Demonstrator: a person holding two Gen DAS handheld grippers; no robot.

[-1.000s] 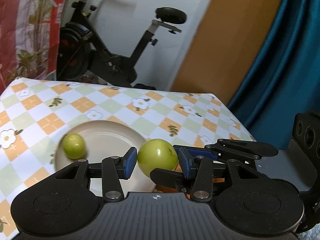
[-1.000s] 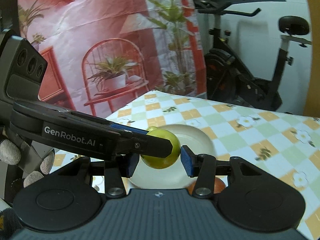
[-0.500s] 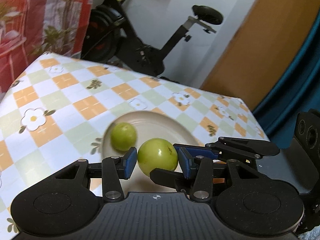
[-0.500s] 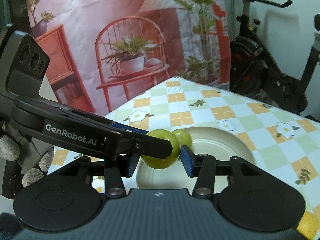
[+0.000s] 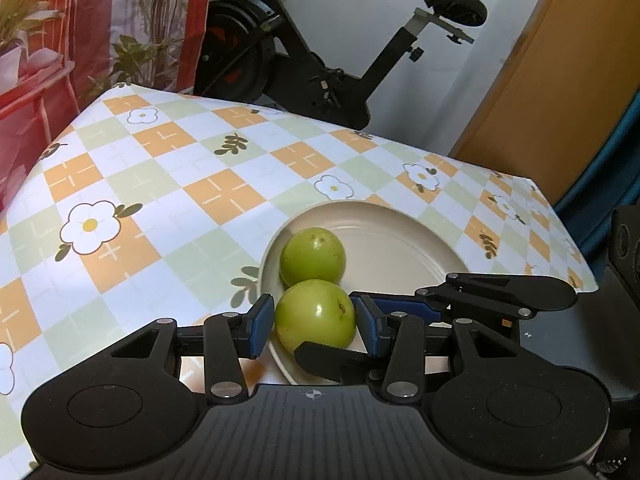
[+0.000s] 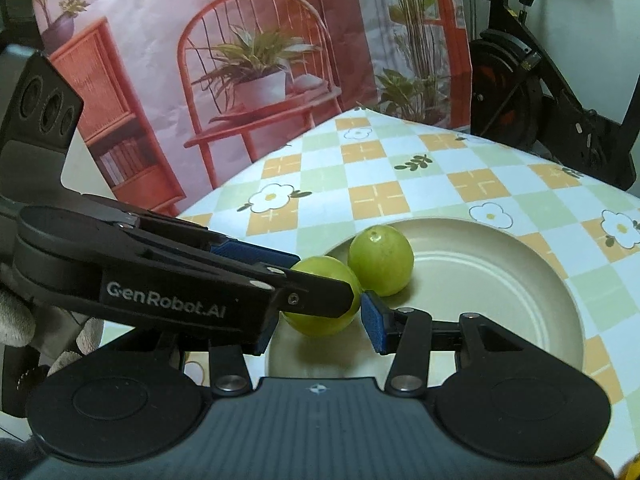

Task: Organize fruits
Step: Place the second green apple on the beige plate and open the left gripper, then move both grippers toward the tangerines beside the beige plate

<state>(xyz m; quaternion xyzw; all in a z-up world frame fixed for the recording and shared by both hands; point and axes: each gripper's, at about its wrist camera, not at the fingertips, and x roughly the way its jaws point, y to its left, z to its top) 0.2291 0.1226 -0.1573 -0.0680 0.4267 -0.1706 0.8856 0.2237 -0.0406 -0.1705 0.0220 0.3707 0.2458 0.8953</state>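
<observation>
**Two grippers clamp one green fruit over the plate**

The held green fruit [image 5: 315, 315] sits over the near rim of a cream plate [image 5: 404, 236], pinched from two sides at once. The left gripper [image 5: 315, 322] has its blue pads pressed against the fruit's flanks, and the right gripper [image 6: 316, 312] is closed on the same fruit, its fingers crossing those of the left; in the right wrist view the left gripper's black finger lies across the front of the fruit. A second green fruit [image 5: 312, 258] rests on the plate just behind the held one, touching it or very nearly so. The plate stands on a table [image 5: 168, 200] covered with a checked cloth of orange, pale green and white squares printed with flowers. A gloved hand [image 6: 24, 320] shows at the left edge of the right wrist view. Beyond the table stand a black exercise bike [image 5: 320, 60] and a backdrop [image 6: 240, 60] printed with a red chair and potted plants.
</observation>
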